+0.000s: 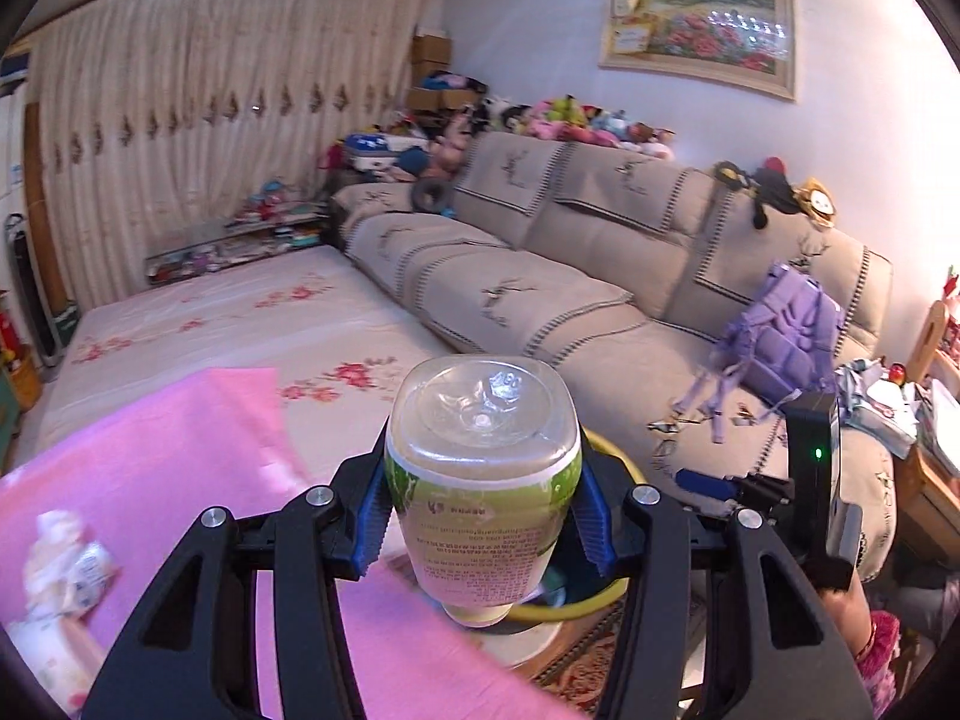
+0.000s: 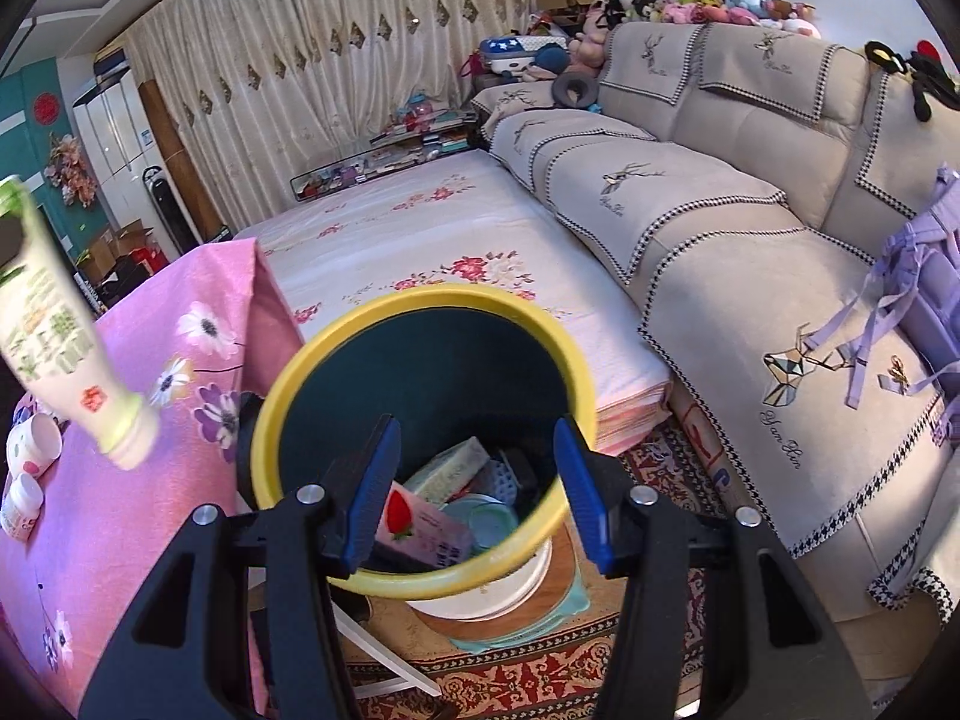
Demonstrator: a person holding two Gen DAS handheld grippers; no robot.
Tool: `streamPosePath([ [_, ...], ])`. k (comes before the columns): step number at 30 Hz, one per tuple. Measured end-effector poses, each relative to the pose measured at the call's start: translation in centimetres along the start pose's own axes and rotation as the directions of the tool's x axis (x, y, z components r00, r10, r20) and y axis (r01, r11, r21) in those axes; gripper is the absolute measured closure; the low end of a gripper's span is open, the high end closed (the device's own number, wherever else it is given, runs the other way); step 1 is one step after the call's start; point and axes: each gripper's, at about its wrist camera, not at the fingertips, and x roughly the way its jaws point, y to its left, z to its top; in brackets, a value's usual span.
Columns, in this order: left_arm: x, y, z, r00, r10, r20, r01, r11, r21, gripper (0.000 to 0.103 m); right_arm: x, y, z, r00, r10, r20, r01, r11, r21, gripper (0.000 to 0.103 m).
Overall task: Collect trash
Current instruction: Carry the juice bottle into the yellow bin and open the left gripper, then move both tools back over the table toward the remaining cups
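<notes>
Writing on the sofa cover [image 2: 798, 414] reads "Yan Xin"; left tool [image 1: 483, 516] pinches bottle [image 1: 483, 480], right tool [image 2: 477, 480] spread.

Black linkage arms, silver screws, ribbed blue fingers [image 2: 375, 489].

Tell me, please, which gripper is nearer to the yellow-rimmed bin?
Right. The right gripper hangs open directly above the bin, its fingers framing the mouth. The left gripper, holding the bottle, is beside the bin over the pink cloth.

Pink floral tablecloth [image 2: 180, 360] carries white cups [image 2: 33, 441]; bin [image 2: 282, 396] beside it
</notes>
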Motion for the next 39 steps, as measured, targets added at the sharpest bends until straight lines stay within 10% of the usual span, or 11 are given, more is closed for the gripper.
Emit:
streamPosePath([
  [9, 16.6, -3.3, -0.5, 0.973, -0.036, -0.226, 0.029, 0.999, -0.034, 0.051, 0.6, -3.7, -0.7, 0.999, -0.026, -0.023, 0.028, 0.998, 0.055, 0.052],
  [14, 18.4, -2.5, -1.4, 0.975, 0.010, -0.220, -0.026, 0.997, -0.069, 0.034, 0.8, -4.3, -1.1, 0.999, -0.028, -0.032, 0.030, 0.997, 0.066, 0.052],
  [27, -3.3, 2.8, -5.2, 0.989, 0.145, -0.013, -0.146, 0.985, -0.094, 0.010, 0.5, 1.6, -1.5, 0.998, 0.051, -0.039, -0.053, 0.998, -0.035, 0.052],
  [39, -20.6, 11.4, -14.2, 0.921, 0.389, -0.006, -0.377, 0.890, -0.258, 0.007, -1.4, 10.8, -1.6, 0.991, 0.129, -0.038, -0.134, 0.975, -0.180, 0.052],
])
